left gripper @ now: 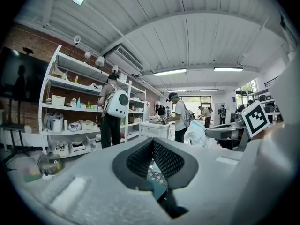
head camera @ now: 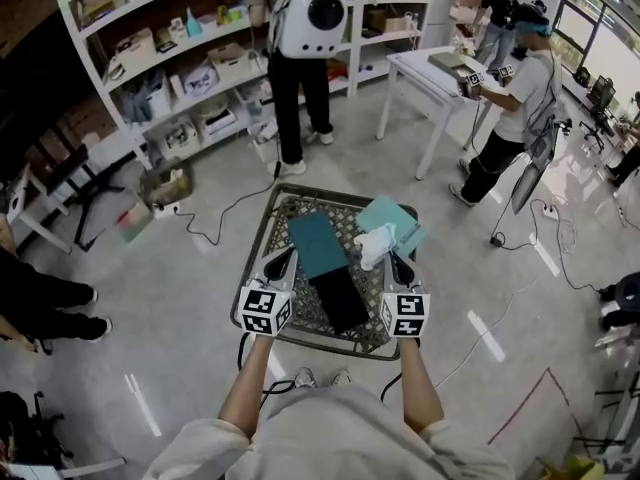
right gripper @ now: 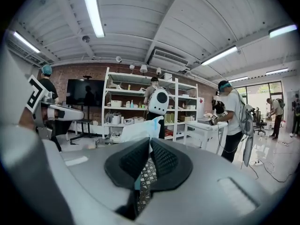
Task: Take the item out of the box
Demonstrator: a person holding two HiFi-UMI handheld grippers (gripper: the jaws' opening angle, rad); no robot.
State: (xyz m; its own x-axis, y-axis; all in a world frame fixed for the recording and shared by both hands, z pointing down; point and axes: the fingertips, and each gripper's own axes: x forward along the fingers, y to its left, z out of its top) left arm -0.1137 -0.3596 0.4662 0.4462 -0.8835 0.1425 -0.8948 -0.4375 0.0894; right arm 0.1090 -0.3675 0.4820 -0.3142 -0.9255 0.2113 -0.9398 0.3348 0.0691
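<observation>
White wrapped item (head camera: pixel 375 245): a pale, crumpled bag-like bundle at the tip of the right gripper, over the mesh table between the teal box and the teal lid. It appears to be out of the box already rather than resting in it.
Right gripper (head camera: pixel 389 257): jaws closed, with the bundle's edge pinched at their tips. In the right gripper view the white wrap stands up directly beyond the closed pads.
Reason for the hold: a pinch on the loose wrap lets the soft bundle hang free of the box walls. The gripper points nearly level, which probably keeps the load in front of the tips.
Left gripper (head camera: pixel 290 256): jaws brought together, with nothing visibly nipped between the pads. Its tip lies just beside the lid's left edge, and contact cannot be judged.
Teal box (head camera: pixel 402 218): sits at the far right of the table, just behind the bundle.
Teal lid (head camera: pixel 318 243): lies flat between the two grippers, left of the bundle.
Black flat piece (head camera: pixel 340 300): lies nearer the person, adjoining the lid.
Mesh table (head camera: pixel 305 314): carries the box parts, and both grippers are over it.
</observation>
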